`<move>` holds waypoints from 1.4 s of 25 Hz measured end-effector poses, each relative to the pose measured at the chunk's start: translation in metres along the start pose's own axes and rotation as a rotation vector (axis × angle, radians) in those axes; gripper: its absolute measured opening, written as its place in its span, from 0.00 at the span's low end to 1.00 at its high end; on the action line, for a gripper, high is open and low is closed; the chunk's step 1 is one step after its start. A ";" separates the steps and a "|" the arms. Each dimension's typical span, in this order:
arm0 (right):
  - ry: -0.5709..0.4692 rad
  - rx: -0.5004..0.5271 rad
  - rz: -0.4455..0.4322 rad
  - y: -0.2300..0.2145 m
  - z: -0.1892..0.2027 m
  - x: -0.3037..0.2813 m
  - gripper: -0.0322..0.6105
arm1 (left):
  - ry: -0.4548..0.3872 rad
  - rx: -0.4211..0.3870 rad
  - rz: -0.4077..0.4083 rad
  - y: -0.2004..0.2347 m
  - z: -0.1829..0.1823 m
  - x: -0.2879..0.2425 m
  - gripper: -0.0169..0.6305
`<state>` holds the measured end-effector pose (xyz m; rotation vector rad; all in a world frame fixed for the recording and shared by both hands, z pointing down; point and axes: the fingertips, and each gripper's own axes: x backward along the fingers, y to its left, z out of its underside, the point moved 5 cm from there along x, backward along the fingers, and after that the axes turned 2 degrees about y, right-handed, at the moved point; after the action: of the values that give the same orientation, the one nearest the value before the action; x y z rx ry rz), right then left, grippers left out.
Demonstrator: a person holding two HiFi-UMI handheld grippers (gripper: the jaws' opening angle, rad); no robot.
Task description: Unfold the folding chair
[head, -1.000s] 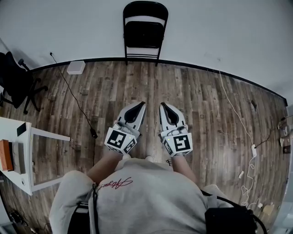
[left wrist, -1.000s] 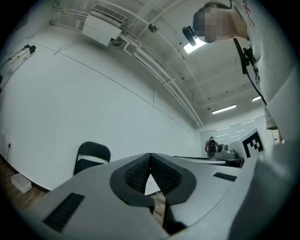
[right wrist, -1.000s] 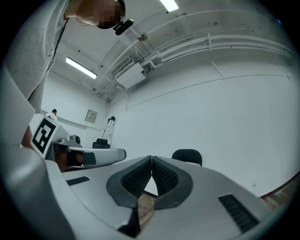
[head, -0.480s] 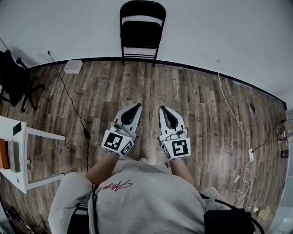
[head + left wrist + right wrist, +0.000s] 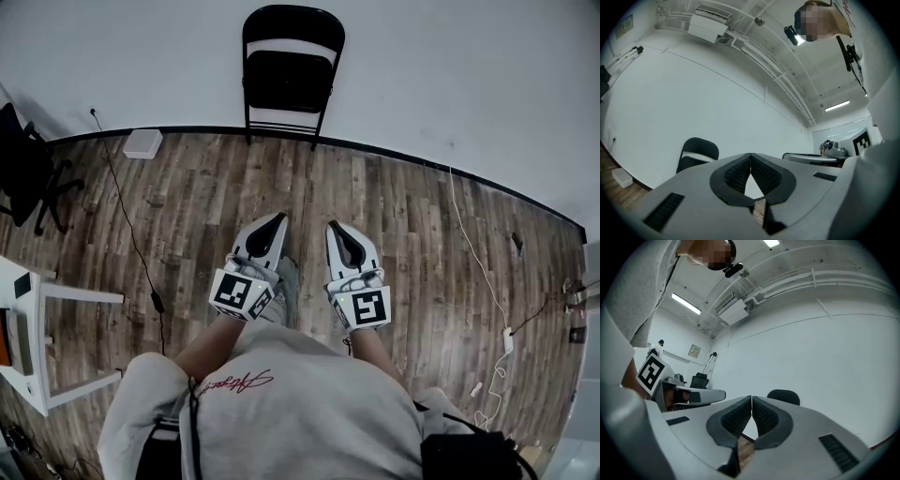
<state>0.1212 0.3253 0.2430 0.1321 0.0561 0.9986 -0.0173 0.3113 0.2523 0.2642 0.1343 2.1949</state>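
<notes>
A black folding chair (image 5: 289, 70) leans folded against the white wall at the top of the head view. It also shows in the left gripper view as the chair (image 5: 696, 153) and, only its top, in the right gripper view as the chair (image 5: 783, 396). My left gripper (image 5: 278, 217) and right gripper (image 5: 333, 226) are side by side over the wooden floor, well short of the chair, pointing toward it. Both are shut with nothing between the pads.
A white table (image 5: 28, 337) stands at the left, a black office chair (image 5: 23, 169) behind it. A white box (image 5: 142, 143) sits by the baseboard with a black cable (image 5: 131, 239) running across the floor. White cables (image 5: 478, 272) lie at the right.
The person has stepped forward: the chair, table and floor cables have shifted in the head view. Both grippers stay shut and side by side.
</notes>
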 end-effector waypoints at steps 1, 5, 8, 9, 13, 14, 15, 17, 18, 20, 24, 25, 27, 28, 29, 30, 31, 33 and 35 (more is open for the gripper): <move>0.001 0.004 0.005 -0.012 0.005 -0.017 0.08 | -0.001 0.001 0.005 0.013 0.003 -0.018 0.05; -0.008 0.007 0.034 -0.061 0.024 -0.100 0.08 | 0.008 -0.018 0.047 0.074 0.012 -0.096 0.05; 0.005 0.010 0.042 -0.101 0.035 -0.185 0.08 | 0.034 -0.035 0.071 0.132 0.010 -0.167 0.05; 0.012 0.011 0.042 -0.115 0.036 -0.214 0.08 | 0.043 -0.043 0.083 0.151 0.006 -0.191 0.05; 0.006 0.027 0.083 -0.159 0.025 -0.307 0.08 | 0.044 -0.098 0.125 0.216 -0.014 -0.268 0.05; 0.001 0.036 0.092 -0.168 0.020 -0.323 0.08 | 0.036 -0.098 0.122 0.228 -0.019 -0.283 0.05; -0.003 0.044 0.098 -0.176 0.015 -0.336 0.08 | 0.030 -0.087 0.115 0.239 -0.023 -0.296 0.05; 0.002 0.047 0.104 -0.191 0.011 -0.356 0.08 | 0.026 -0.064 0.100 0.252 -0.026 -0.317 0.05; 0.010 0.040 0.106 -0.199 0.012 -0.365 0.08 | 0.029 -0.063 0.093 0.257 -0.025 -0.327 0.05; 0.027 0.031 0.111 -0.214 0.018 -0.382 0.08 | 0.038 -0.076 0.079 0.269 -0.021 -0.347 0.05; 0.073 0.061 0.126 -0.241 0.033 -0.412 0.08 | 0.061 -0.116 0.075 0.291 -0.020 -0.382 0.05; 0.083 0.061 0.132 -0.247 0.036 -0.418 0.08 | 0.067 -0.132 0.083 0.296 -0.020 -0.390 0.05; 0.095 0.059 0.147 -0.261 0.042 -0.430 0.08 | 0.084 -0.152 0.119 0.306 -0.018 -0.406 0.05; 0.102 0.057 0.149 -0.268 0.044 -0.437 0.08 | 0.099 -0.159 0.134 0.311 -0.017 -0.415 0.05; 0.110 0.052 0.147 -0.274 0.047 -0.443 0.08 | 0.117 -0.170 0.140 0.316 -0.014 -0.423 0.05; 0.118 0.045 0.144 -0.280 0.050 -0.448 0.08 | 0.135 -0.185 0.138 0.321 -0.011 -0.431 0.05; 0.126 0.040 0.145 -0.286 0.054 -0.454 0.08 | 0.152 -0.198 0.135 0.325 -0.007 -0.440 0.07; 0.149 0.039 0.160 -0.303 0.066 -0.470 0.08 | 0.188 -0.200 0.162 0.335 0.001 -0.461 0.28; 0.169 0.025 0.189 -0.326 0.084 -0.492 0.08 | 0.259 -0.213 0.227 0.354 0.014 -0.490 0.46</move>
<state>0.1360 -0.2697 0.2753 0.0769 0.2139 1.1970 -0.0071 -0.2929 0.2649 -0.1309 0.0127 2.4396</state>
